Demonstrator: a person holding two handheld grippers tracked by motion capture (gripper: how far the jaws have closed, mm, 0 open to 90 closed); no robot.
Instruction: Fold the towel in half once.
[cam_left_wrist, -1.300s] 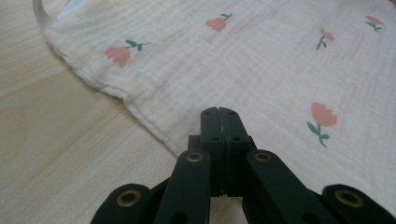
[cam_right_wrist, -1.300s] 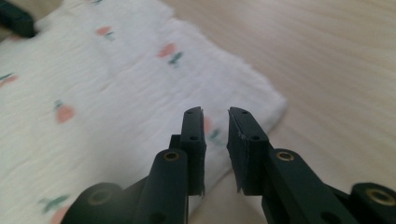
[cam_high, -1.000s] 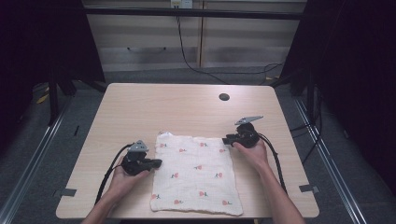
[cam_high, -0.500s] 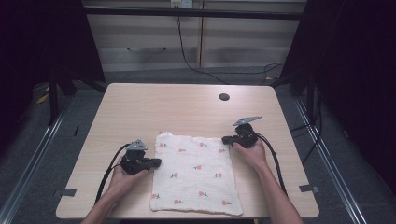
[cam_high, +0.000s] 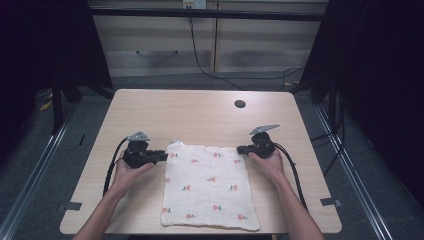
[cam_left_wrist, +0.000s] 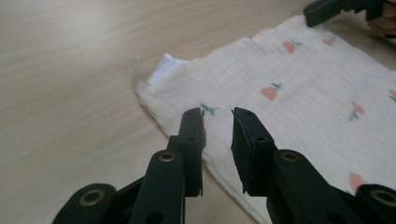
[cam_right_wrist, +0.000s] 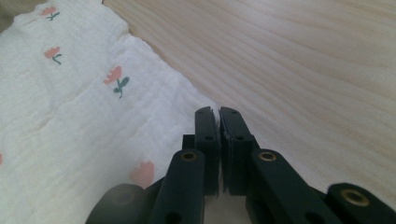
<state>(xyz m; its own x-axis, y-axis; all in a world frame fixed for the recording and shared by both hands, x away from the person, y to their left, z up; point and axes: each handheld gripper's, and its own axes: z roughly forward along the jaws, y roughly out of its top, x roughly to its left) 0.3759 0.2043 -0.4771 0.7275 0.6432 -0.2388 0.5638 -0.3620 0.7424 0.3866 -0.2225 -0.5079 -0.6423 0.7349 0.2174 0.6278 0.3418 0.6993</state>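
Both tools at cloth (cam_high: 209, 186): left (cam_left_wrist: 218, 113) parted, right (cam_right_wrist: 218, 111) closed.

High view overhead — gripper views close, low, sharing the cloth (cam_high: 210, 185).

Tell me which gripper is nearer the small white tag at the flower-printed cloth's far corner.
Left. The left gripper hovers open at the white flower-printed cloth's edge, just short of the small white tag. The right gripper sits at the opposite far corner.
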